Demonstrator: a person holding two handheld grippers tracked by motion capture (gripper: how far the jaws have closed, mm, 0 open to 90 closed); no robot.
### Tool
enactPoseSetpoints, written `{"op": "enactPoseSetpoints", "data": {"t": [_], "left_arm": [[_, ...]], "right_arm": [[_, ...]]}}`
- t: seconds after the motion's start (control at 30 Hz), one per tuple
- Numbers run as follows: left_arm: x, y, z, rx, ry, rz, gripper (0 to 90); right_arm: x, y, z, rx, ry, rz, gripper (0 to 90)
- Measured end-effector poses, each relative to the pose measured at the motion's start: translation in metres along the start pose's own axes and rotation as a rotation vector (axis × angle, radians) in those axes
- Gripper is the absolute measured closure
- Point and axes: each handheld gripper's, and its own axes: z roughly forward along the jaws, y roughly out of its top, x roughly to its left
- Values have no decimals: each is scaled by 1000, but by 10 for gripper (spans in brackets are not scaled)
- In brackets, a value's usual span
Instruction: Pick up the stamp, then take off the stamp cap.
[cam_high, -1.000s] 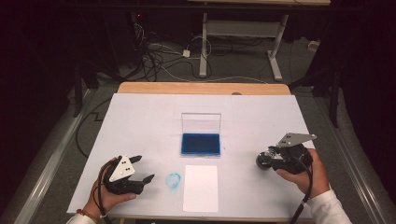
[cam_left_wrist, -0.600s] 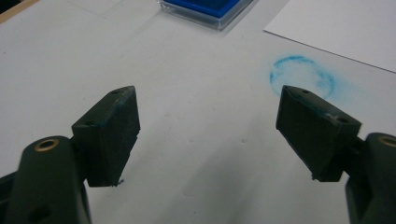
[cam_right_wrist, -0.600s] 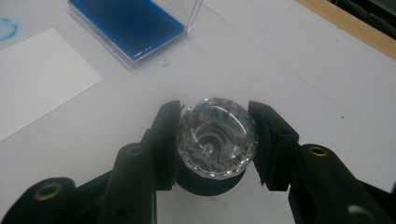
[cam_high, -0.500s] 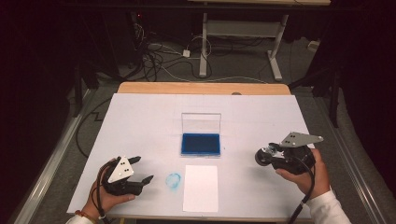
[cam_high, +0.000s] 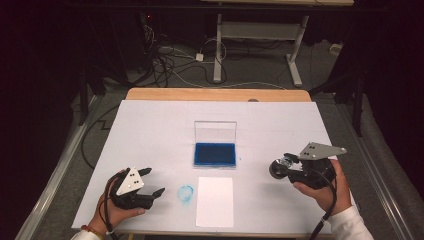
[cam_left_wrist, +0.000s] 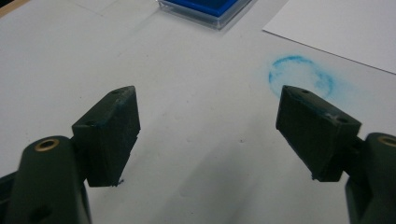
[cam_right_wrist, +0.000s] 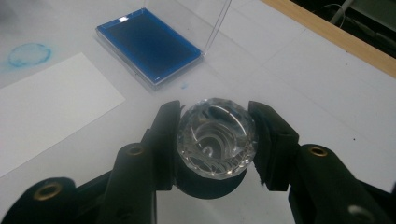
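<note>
Two hand-held grippers over a white-covered counter (cam_high: 150, 130). The right gripper (cam_right_wrist: 215, 140), held in the person's right hand (cam_high: 327, 192) near the counter's right edge, has its fingers (cam_right_wrist: 163, 135) pinching a round stamp (cam_right_wrist: 217, 137) with a faceted clear top; the stamp is raised off the counter and seen end-on in the right gripper view. In the high view this gripper (cam_high: 280, 169) points toward the middle of the counter, with its grey plate (cam_high: 320, 150) on top. The left gripper (cam_high: 152, 182), in the left hand (cam_high: 112, 207) at the near left corner, has its fingers (cam_left_wrist: 109, 133) spread wide with nothing between them, low over the bare counter. At the centre lies an open blue ink pad (cam_high: 215, 154), its clear lid (cam_high: 215, 132) standing upright behind it. A white paper sheet (cam_high: 215, 201) lies just in front of the pad. A faint blue ring print (cam_high: 185, 193) marks the counter just left of the sheet, close ahead of the left gripper.
</note>
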Motion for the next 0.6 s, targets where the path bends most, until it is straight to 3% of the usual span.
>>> {"op": "enactPoseSetpoints", "data": {"t": [0.27,0.4,0.6], "left_arm": [[-3,3,1,-6,-2,13,210],[-4,5,3,-13,-25,9,209],[-3,10,7,-32,-60,9,210]], "right_arm": [[5,5,1,-51,27,19,569],[9,11,1,-82,34,25,569],[15,26,10,-110,84,13,569]]}}
